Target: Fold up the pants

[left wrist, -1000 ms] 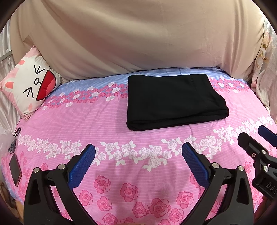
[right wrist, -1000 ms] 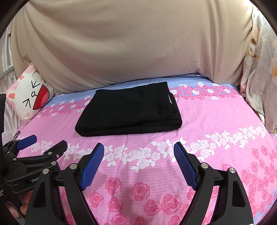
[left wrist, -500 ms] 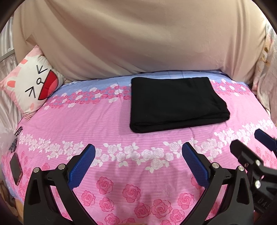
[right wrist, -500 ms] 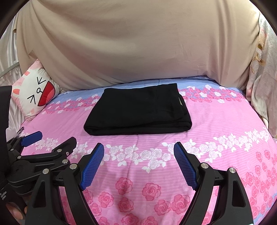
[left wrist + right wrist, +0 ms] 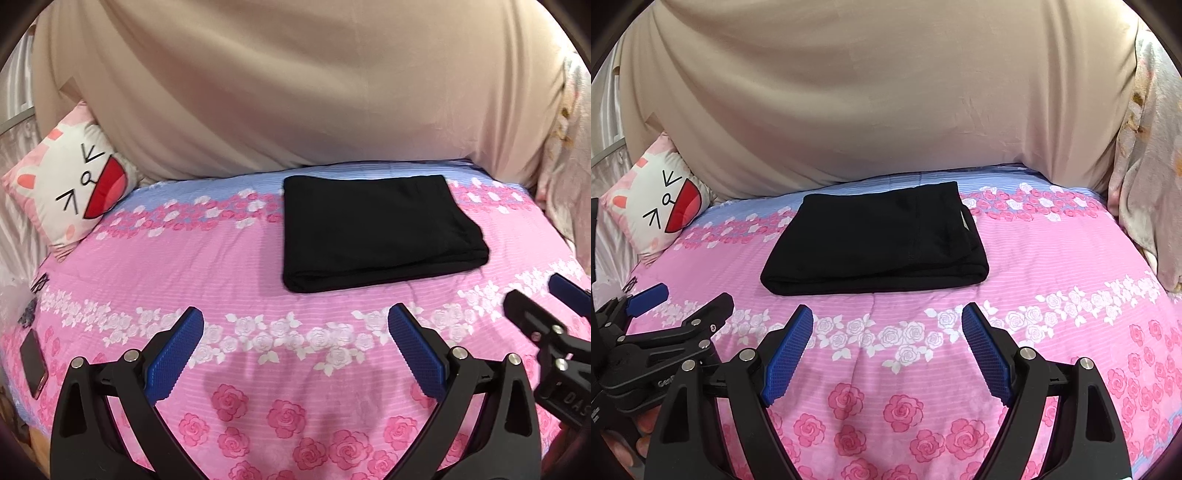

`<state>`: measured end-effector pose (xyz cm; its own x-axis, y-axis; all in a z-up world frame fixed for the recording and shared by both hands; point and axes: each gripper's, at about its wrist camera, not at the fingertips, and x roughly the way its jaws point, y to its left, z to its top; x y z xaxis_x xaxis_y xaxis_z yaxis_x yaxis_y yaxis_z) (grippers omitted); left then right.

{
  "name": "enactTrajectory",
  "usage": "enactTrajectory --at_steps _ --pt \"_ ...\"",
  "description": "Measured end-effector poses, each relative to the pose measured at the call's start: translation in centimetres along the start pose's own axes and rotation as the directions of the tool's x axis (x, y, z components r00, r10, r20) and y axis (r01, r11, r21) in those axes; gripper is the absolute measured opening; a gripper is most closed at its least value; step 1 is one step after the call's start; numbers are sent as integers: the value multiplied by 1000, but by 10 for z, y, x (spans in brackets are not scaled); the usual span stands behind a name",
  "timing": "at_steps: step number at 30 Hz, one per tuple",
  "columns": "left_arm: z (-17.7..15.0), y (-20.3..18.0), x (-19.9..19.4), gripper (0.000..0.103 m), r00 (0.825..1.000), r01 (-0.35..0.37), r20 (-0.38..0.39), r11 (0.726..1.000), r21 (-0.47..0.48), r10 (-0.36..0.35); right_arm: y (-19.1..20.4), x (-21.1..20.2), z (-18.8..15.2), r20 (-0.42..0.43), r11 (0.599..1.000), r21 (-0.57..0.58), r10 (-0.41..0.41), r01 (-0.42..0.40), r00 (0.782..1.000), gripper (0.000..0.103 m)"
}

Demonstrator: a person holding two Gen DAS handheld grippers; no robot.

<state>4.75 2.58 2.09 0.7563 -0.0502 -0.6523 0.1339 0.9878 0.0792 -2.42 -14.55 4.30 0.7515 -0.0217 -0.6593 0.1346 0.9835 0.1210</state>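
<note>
Bed: folded pants lying crosswise.

A pink rose-print bedsheet covers the bed. A cartoon-cat pillow leans at its far left corner beside a beige draped cloth. A phone lies near the left edge.

Folded black pants sitting slightly lower in both views, more beige drape showing above

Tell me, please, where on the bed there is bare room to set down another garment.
Free: the pink rose-print bedspread between the white cartoon cushion and the folded black pants, and the strip right of the pants. Crowded: the left edge, where a dark phone lies.
</note>
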Motion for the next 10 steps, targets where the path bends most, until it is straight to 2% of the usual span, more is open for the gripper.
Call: enactTrajectory --at_steps 10 --pt "-1 3 10 98 998 -9 -62 1000 -16 8 -4 -1 -1 1 1000 7 -1 1 1000 81"
